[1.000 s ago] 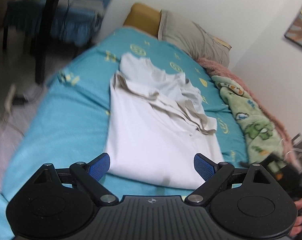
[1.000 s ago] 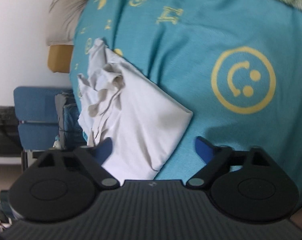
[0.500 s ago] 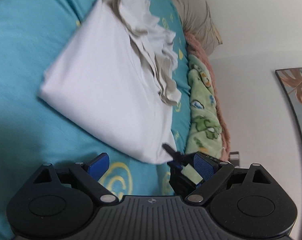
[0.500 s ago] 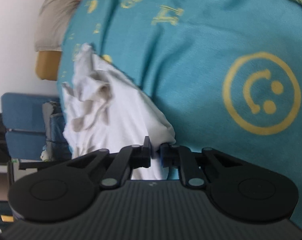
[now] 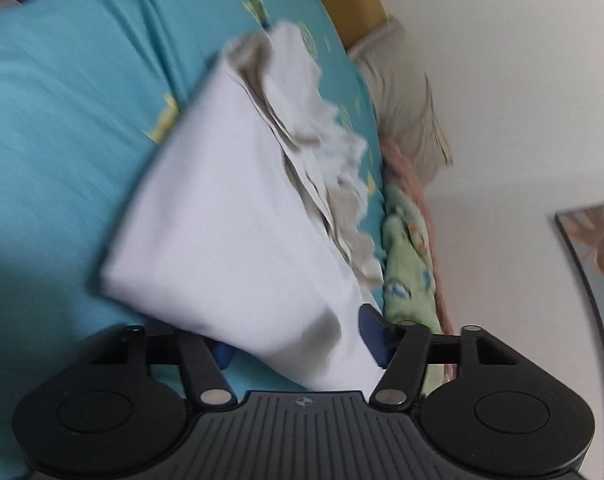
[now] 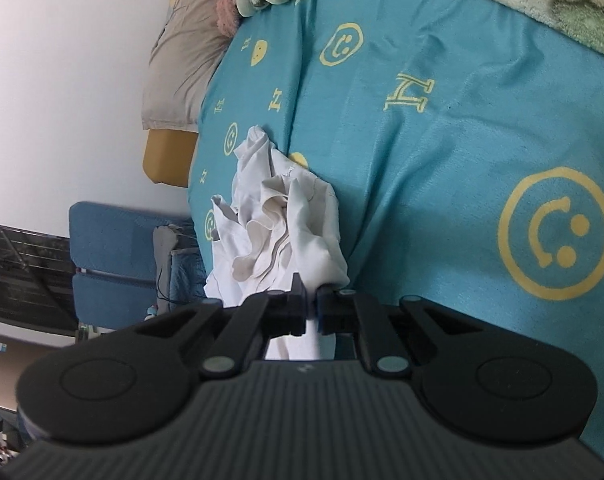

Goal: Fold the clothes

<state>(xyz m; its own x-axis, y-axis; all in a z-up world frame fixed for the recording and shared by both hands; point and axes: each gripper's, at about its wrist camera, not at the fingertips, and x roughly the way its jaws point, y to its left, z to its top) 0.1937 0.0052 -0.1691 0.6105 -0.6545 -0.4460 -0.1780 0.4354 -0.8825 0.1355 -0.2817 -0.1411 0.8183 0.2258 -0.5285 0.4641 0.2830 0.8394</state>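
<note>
Left wrist view: the white shirt (image 5: pixel 229 232) lies on the bed (image 5: pixel 53 128), its long axis running from the near corner up toward the pillow (image 5: pixel 402 100). The left gripper (image 5: pixel 297 346) is spread wide, the shirt's near corner between its fingers; the picture is blurred.

Right wrist view: the right gripper (image 6: pixel 310 312) is clamped on the shirt's (image 6: pixel 285 232) bunched edge. The bed sheet (image 6: pixel 442 152) shows yellow smiley faces and "H" letters.
</note>
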